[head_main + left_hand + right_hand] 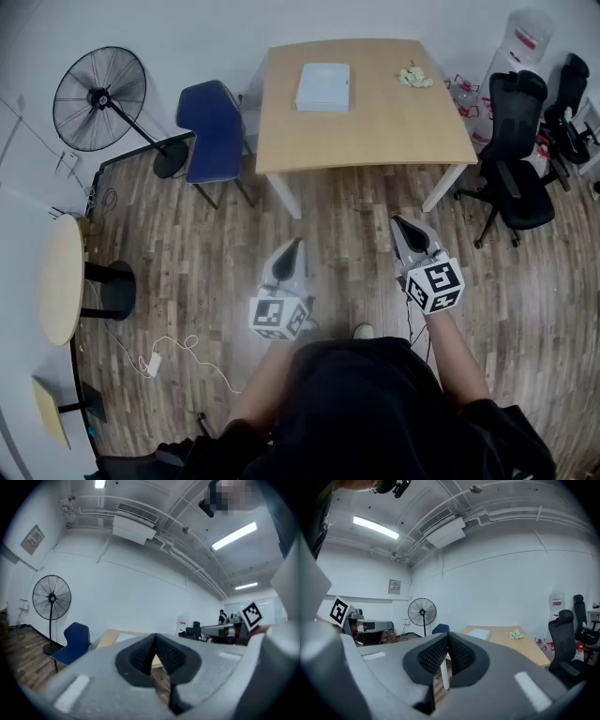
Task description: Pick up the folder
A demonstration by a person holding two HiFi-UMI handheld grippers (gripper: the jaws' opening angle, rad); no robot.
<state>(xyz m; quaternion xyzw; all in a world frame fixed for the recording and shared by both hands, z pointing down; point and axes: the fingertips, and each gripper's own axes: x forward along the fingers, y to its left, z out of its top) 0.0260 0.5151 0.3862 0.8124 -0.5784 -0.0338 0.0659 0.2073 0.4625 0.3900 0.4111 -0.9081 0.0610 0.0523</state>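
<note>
A pale blue-white folder [323, 86] lies flat near the far middle of a wooden table [375, 131]; the right gripper view shows the folder [479, 633] as a thin pale slab on the tabletop. Both grippers hang over the wood floor, well short of the table. My left gripper [296, 246] is shut and empty, and its pads meet in the left gripper view [154, 649]. My right gripper [399, 223] is shut and empty too, aimed toward the table [448, 645].
A crumpled pale green cloth [413, 78] sits on the table's far right. A blue chair [215, 131] stands left of the table, a floor fan [100, 98] farther left. Black office chairs [514, 159] crowd the right side. A round side table [60, 278] and a cable [164, 352] lie at left.
</note>
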